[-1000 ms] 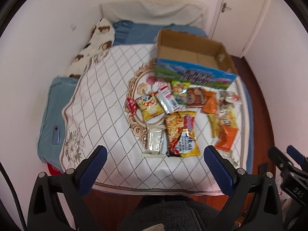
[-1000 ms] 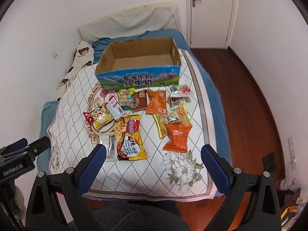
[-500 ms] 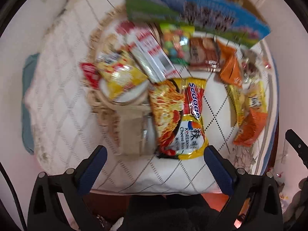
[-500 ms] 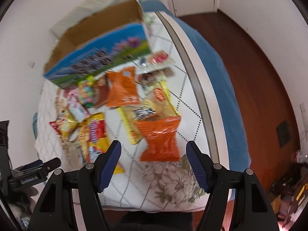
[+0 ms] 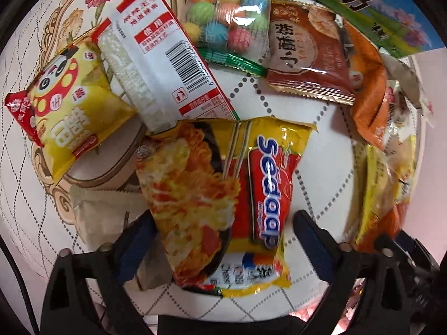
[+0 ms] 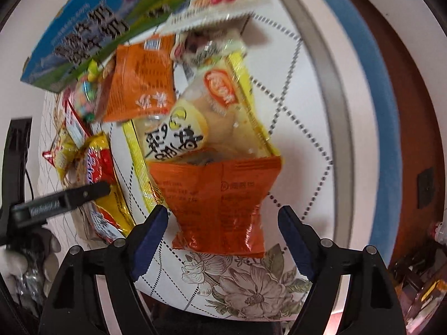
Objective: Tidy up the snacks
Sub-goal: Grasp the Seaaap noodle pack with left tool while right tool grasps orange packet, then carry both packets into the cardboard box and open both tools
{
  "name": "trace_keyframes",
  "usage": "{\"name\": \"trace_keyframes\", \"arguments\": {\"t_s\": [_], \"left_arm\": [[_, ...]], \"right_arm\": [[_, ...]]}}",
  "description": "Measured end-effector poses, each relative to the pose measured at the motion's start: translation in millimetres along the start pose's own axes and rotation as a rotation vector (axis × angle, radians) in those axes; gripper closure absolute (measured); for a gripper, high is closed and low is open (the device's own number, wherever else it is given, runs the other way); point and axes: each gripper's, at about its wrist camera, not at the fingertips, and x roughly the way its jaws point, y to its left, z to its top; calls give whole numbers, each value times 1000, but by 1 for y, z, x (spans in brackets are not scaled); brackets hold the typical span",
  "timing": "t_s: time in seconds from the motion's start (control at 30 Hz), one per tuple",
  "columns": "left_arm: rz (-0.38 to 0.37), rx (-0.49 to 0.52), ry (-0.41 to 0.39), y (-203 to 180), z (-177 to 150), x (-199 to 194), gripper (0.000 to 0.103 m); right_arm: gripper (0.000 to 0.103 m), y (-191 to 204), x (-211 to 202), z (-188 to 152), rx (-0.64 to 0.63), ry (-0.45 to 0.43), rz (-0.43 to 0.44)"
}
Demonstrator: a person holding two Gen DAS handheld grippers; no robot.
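Both grippers are down low over the snacks spread on the bed's quilted cover (image 5: pixel 315 117). The left gripper (image 5: pixel 223 240) points almost straight down, and its jaws, which have just been closing a little, stand apart on either side of the yellow noodle packet (image 5: pixel 223 184). The blue pads are beside the packet's lower half, and it looks as though they are not pressing on it. That packet lies flat with its long axis running away from the gripper, the brand lettering reading along that axis. Just beside the left pad a pale wrapper (image 5: pixel 97 212) peeks out from under the noodles.

Above the noodle packet a white and red packet (image 5: pixel 167 55) lies slanted, barcode side up, its upper end toward the top left. To its left sits a small yellow bag (image 5: pixel 72 114) with a cartoon face, tilted. Further up are a clear bag of coloured candy balls (image 5: pixel 223 16) and a brown packet (image 5: pixel 307 55), with the printed box (image 5: pixel 391 8) along the top right edge.

Over on the right, the right gripper (image 6: pixel 223 234) has its jaws apart, just been widening, straddling the lower end of an orange bag (image 6: pixel 220 198). The pads are not touching it. The bag's long axis runs away from the gripper, and its upper end overlaps a yellow pouch (image 6: pixel 195 117). Another orange packet (image 6: pixel 139 81) lies beyond, near the box (image 6: pixel 92 30)
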Motion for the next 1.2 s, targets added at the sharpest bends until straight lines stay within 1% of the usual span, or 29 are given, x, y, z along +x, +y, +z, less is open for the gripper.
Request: {"name": "trace_keyframes", "arguments": {"t_s": [0.03,0.07,0.1,0.13,0.17,0.27,0.37,0.47,0.53,0.6,0.63,0.67,0.7,0.73,0.77,0.8,0.87,0.97,1.0,1.07,1.2], "left_arm": [[15,4,-4,-2,0,2,10],[29,9,-9,-5,0,3,17],[44,17,-19,-9,-2,3,17],[48,28,-28,-13,-4,2,18],[49,36,-39,-17,-6,0,18],[45,94,-48,-34,-18,-2,17],[74,117,-46,-38,-19,11,14],[42,93,-14,-29,-17,23,10],[5,78,4,-20,-18,35,9],[-25,61,9,-15,-18,38,10],[-32,58,7,-12,-18,38,11],[-33,55,0,-9,-20,37,16],[-34,56,-9,-9,-23,35,17],[-30,58,-16,-4,-28,27,18],[-20,62,-30,-6,-35,21,18],[-3,71,-51,-6,-40,16,18],[12,81,-73,-13,-46,9,18],[0,100,-108,-15,-61,-9,18],[5,114,-120,-30,-64,-19,18],[-15,136,-144,-26,-72,-32,18],[-77,198,-194,-23,-85,-75,18]], "right_arm": [[20,-1,3,0,6,2,-1],[21,-2,5,0,9,1,4],[25,-3,6,-1,8,-5,13],[35,-3,6,-2,6,-7,16],[37,-4,7,-3,2,-2,10],[39,-4,9,-7,-19,23,-9],[38,-2,11,-8,-40,43,-5],[36,0,13,-5,-26,34,-9],[36,-8,16,-3,12,42,1],[36,-19,15,-2,42,40,14],[36,-20,16,-2,45,31,9],[37,-21,16,-2,48,26,6],[40,-23,14,-2,56,19,2],[46,-24,13,-2,61,13,-2],[49,-24,12,-3,66,9,2],[51,-26,8,-4,76,3,3],[53,-26,2,-8,80,-15,-22],[54,-24,-13,-20,93,-52,-56],[54,-21,-19,-25,105,-61,-60],[55,-17,-28,-36,120,-87,-62],[55,7,-63,-49,132,-151,-40]]}}
